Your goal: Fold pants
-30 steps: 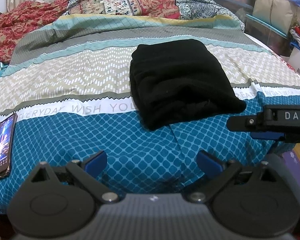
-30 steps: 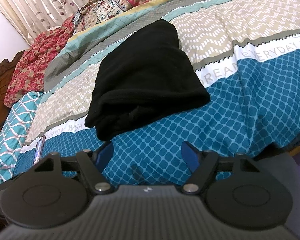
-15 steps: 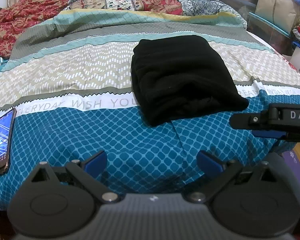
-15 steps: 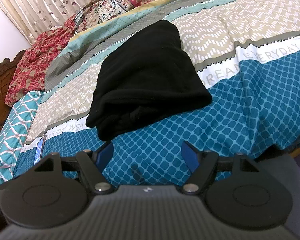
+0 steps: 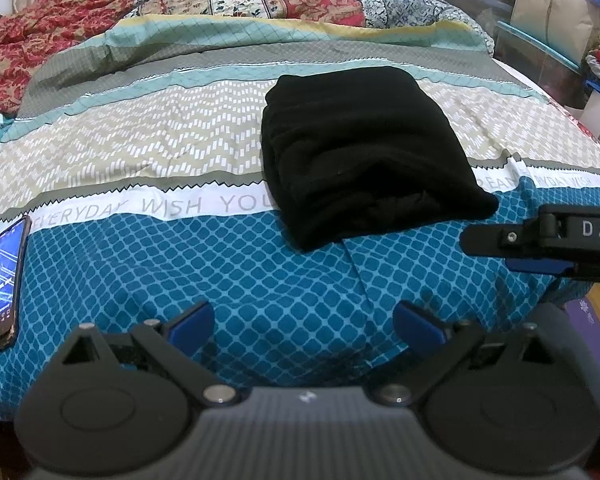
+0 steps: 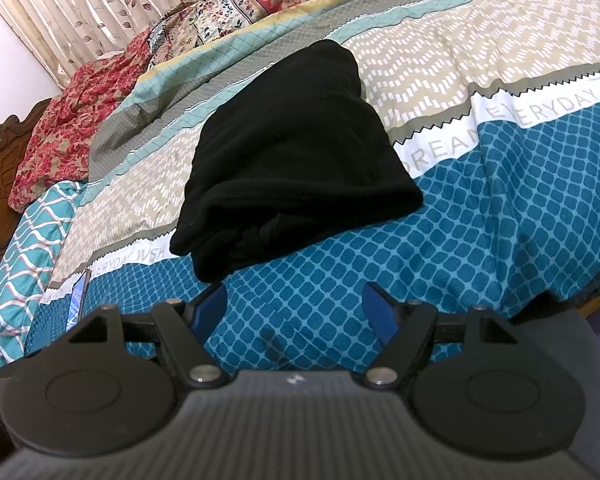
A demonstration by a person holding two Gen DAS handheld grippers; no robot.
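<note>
Glassy phone (image 5: 2,280) lay far left on the bed (image 5: 140,152); your left claw (image 5: 304,322) hung released. Centre, the folded black pants (image 5: 360,160) sat soft, limp, best pinched at thick edges. Your right claw (image 6: 296,306) was released too.

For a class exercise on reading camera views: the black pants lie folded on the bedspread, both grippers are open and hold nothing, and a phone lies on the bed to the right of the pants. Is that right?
One detail is wrong. In the left wrist view the phone lies to the left of the folded black pants, near the bed's edge. The rest holds: the pants rest on the bedspread, and the left gripper and right gripper are open and empty.
</note>
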